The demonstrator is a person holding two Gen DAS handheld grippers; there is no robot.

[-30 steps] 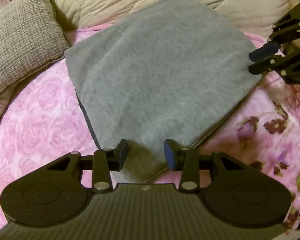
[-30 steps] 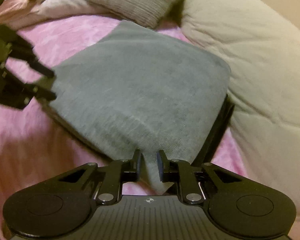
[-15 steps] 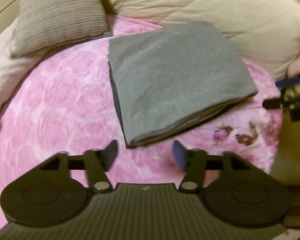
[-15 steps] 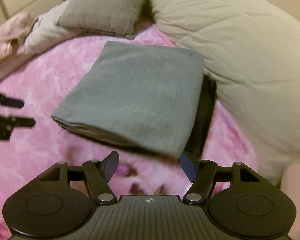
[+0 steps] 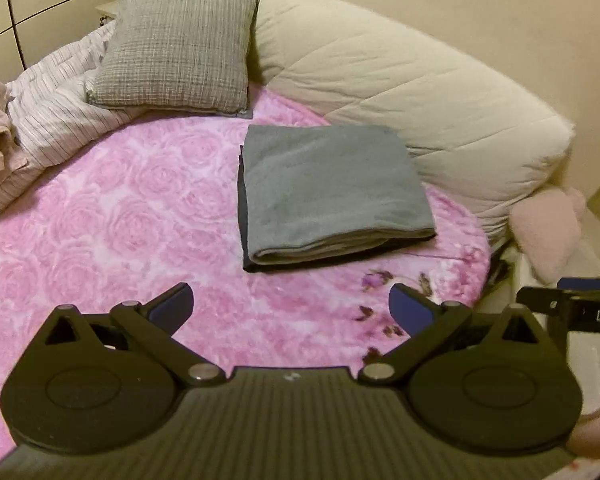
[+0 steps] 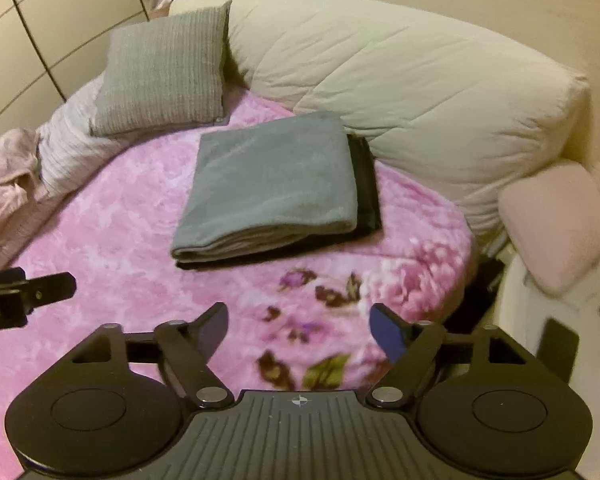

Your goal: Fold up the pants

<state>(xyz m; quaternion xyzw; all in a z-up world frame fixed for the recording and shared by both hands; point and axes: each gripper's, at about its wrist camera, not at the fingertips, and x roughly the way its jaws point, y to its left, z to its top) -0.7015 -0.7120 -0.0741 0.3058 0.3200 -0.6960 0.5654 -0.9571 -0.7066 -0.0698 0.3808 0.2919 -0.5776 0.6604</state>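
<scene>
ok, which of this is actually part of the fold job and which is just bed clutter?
Job:
- folded grey pants
- left gripper, open, empty
- right gripper, open, empty

Clutter:
- pink floral blanket
- grey checked cushion
- cream duvet
- striped bedding
- pink pillow

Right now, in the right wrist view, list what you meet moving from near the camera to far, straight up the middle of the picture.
Right gripper, jaws open with nothing between them → pink floral blanket → folded grey pants → cream quilted duvet → wall.
</scene>
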